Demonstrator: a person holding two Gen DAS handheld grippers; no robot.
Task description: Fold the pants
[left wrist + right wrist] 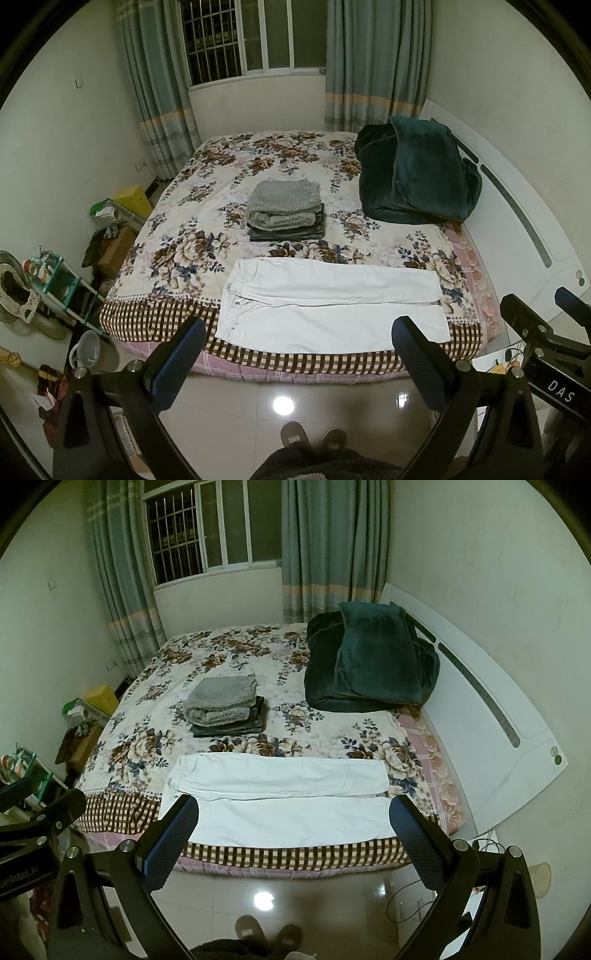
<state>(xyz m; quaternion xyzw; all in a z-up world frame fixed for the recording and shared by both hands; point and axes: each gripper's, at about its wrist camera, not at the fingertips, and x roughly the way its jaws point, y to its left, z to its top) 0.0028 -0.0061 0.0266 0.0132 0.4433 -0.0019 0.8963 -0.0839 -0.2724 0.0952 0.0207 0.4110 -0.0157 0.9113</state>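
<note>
Home bedroom: floral bed (pixel 207 206), curtains (pixel 373 66), window (pixel 258 37).

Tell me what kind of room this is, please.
Most likely a home bedroom: a bed with a floral cover, curtains at a barred window, and white pants laid out flat.

White pants (pixel 332 310) flat on bed (pixel 177 229), L claw (pixel 299 343) open above floor.

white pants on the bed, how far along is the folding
Done: the white cotton pants lie flat on the floral-print bed, legs side by side, unfolded. Behind them sits a folded pile topped by a grey fleece garment. In hand: nothing; left claw and right claw are open, held off the bed. Left: every fold.
</note>
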